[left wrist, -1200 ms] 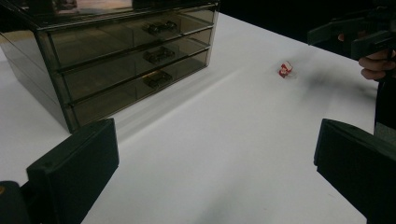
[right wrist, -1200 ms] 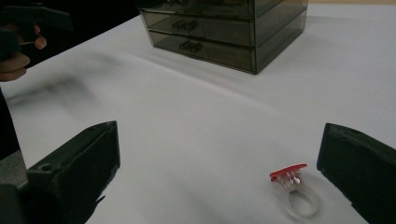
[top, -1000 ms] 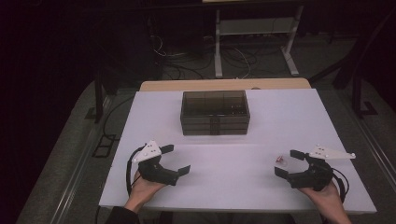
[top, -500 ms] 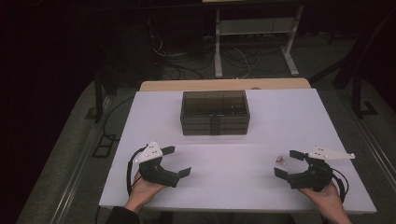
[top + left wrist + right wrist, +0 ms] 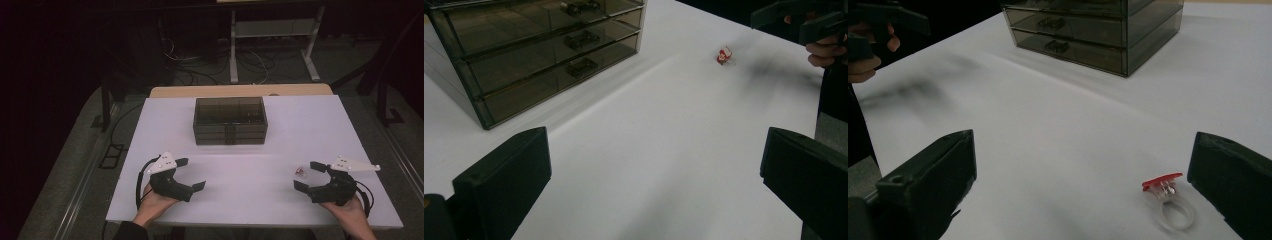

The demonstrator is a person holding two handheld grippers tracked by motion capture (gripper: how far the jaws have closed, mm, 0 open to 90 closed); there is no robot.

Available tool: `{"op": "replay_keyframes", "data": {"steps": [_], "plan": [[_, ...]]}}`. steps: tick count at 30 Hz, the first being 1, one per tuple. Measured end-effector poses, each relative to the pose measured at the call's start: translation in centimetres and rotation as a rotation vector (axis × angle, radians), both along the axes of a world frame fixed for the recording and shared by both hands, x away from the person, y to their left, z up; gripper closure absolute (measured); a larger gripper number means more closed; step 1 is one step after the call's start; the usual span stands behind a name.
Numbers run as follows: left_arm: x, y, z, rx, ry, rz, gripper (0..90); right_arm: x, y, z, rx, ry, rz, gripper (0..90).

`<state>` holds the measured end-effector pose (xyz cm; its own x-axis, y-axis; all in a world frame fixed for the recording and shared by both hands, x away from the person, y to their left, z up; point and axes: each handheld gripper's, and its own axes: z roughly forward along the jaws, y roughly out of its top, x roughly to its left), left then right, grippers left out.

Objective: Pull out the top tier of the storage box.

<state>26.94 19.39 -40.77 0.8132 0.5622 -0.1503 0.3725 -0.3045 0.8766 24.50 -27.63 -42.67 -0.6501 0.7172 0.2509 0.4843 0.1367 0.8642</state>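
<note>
Both grippers are barely shifting since the earlier frames. Right hand-held gripper (image 5: pixel 1083 190), jaws spread, is lying nearer the ring (image 5: pixel 1170 202), resting on the counter (image 5: pixel 240 170) just inside its right jaw; left hand-held gripper (image 5: pixel 189 174), likewise spread, is sitting well apart from it.

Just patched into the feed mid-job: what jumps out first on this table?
A smoky, see-through drawer unit with three closed drawers stands at the middle of the white table's far side. A small clear ring with a red top lies close in front of the right tool, whose jaws stand wide open. The left tool rests open at the near left, holding nothing.
</note>
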Motion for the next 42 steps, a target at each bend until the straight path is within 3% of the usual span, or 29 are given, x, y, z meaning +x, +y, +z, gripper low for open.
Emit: {"op": "replay_keyframes", "data": {"steps": [21,42], "plan": [[0.7,-0.2,1.1,0.031,0.055,-0.002,0.0,-0.1,0.0,0.0,-0.004,-0.001,-0.001,0.0],[2.1,-1.3,2.7,0.059,0.068,-0.016,0.0,-0.1,0.1,-0.1,-0.008,0.001,0.003,0.0]]}}
